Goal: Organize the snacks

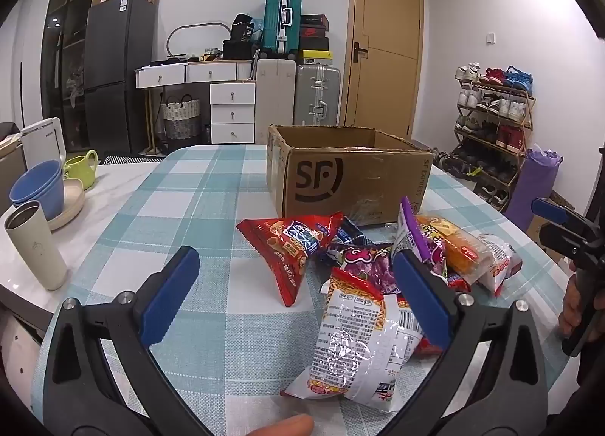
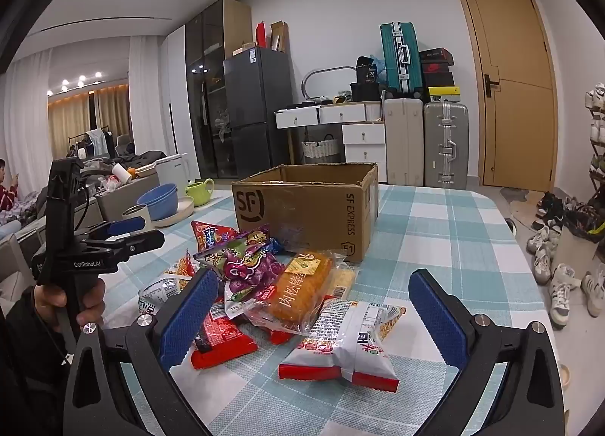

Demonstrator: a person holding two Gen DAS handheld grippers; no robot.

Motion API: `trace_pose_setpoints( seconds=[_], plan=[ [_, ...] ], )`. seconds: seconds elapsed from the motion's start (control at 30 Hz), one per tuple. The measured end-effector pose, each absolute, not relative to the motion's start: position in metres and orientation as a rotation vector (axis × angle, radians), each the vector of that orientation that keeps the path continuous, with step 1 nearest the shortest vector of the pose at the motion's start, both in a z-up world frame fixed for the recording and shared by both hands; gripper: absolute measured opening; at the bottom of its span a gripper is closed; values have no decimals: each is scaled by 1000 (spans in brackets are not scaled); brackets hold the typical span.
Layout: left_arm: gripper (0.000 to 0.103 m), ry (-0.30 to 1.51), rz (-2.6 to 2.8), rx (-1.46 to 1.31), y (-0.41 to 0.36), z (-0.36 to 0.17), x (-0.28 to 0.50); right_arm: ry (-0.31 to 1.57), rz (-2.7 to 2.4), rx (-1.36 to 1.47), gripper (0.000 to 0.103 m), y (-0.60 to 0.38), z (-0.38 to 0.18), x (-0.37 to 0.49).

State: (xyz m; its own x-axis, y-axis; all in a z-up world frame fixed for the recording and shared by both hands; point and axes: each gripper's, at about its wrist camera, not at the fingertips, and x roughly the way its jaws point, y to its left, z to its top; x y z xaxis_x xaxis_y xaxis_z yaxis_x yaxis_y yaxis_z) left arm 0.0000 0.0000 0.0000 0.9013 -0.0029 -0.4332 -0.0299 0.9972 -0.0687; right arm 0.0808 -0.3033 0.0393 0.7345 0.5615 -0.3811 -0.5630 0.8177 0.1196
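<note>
A pile of snack packets lies on the checked tablecloth in front of an open brown SF cardboard box [image 1: 340,175], which also shows in the right wrist view [image 2: 302,217]. The pile holds a red triangular packet [image 1: 291,247], a purple grape packet [image 1: 372,266], an orange bread packet [image 2: 302,285] and a white-and-red packet [image 1: 363,341] [image 2: 348,341]. My left gripper [image 1: 298,296] is open and empty just short of the pile. My right gripper [image 2: 314,311] is open and empty, its fingers either side of the white-and-red packet and above it.
A beige tumbler [image 1: 36,243], blue bowls [image 1: 38,186], a plate and a green mug [image 1: 81,167] stand at the table's left. A shoe rack [image 1: 491,126] is right of the table. Suitcases and a drawer unit stand by the far wall.
</note>
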Motion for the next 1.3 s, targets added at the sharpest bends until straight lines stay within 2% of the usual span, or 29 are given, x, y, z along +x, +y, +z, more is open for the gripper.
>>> trace_pose_setpoints(
  seconds=[1.3],
  plan=[
    [102,443,11,-76,-1,0,0,420,617,-8,103,-303,39,80]
  ],
)
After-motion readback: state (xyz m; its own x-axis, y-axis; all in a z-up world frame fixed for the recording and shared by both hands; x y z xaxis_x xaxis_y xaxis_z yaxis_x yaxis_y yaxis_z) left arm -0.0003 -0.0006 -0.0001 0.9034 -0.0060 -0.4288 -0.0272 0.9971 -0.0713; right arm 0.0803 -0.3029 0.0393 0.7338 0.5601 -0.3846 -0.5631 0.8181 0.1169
